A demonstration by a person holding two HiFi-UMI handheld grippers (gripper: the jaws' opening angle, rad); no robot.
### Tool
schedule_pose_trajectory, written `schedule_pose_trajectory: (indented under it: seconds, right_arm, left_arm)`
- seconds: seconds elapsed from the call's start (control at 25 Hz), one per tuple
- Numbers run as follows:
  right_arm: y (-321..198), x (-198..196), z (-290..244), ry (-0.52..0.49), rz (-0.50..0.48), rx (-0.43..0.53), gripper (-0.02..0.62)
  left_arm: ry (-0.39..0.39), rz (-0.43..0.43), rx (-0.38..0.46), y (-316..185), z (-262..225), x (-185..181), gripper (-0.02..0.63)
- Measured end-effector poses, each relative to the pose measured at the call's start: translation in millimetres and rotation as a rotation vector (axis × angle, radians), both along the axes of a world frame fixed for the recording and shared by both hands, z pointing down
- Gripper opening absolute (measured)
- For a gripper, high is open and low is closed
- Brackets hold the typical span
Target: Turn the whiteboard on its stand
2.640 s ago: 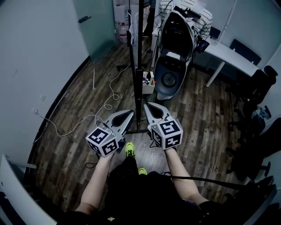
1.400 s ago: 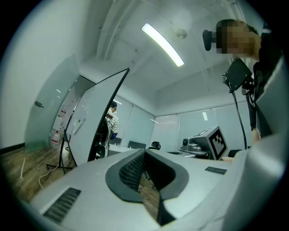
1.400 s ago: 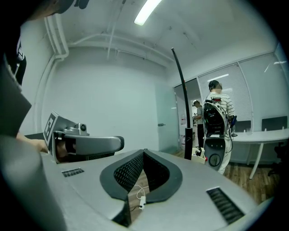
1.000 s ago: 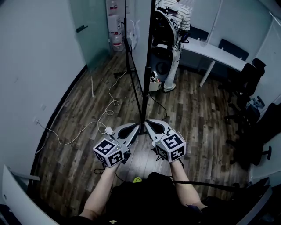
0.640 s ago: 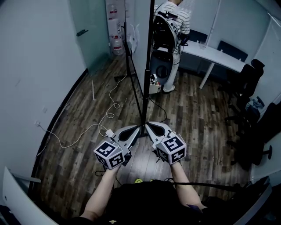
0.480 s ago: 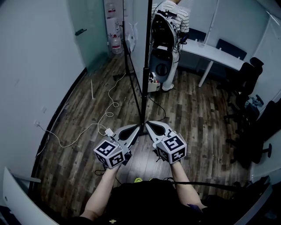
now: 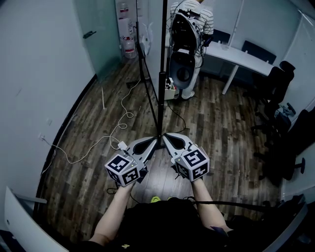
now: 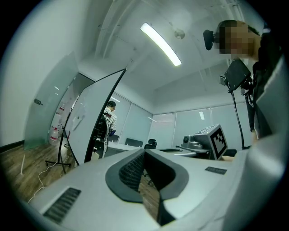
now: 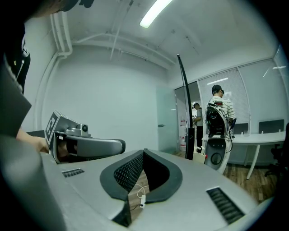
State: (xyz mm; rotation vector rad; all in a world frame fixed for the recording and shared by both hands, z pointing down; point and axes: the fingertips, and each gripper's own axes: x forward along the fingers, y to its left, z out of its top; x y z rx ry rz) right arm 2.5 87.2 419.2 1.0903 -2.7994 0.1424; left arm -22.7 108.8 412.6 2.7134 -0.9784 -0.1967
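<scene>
Grey jaws of left gripper and right gripper stay together, empty, barely moved; whiteboard shows its face only in left gripper view.

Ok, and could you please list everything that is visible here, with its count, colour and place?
whiteboard: one, white with dark frame, on its stand, middle of the floor
cable: one, white, on the wooden floor, left
water bottles: at least two, pale, far left corner
desk: one, white, back right
office chairs: several, black, right side
machine: one, black and white, behind the whiteboard
other person: one, striped shirt, by the desk
left gripper: one, grey, jaws shut, empty, near the stand's base
right gripper: one, grey, jaws shut, empty, beside it
shoe: green, below the grippers
</scene>
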Motion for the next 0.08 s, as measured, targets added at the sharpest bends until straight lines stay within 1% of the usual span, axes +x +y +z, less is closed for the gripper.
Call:
schedule_pose_trajectory:
  seconds: [0.08]
  right_arm:
    - [0.9, -0.5, 0.3, 0.003, -0.004, 0.0, 0.02]
  left_arm:
    - [0.0, -0.002, 0.0, 0.8, 0.4, 0.3, 0.017]
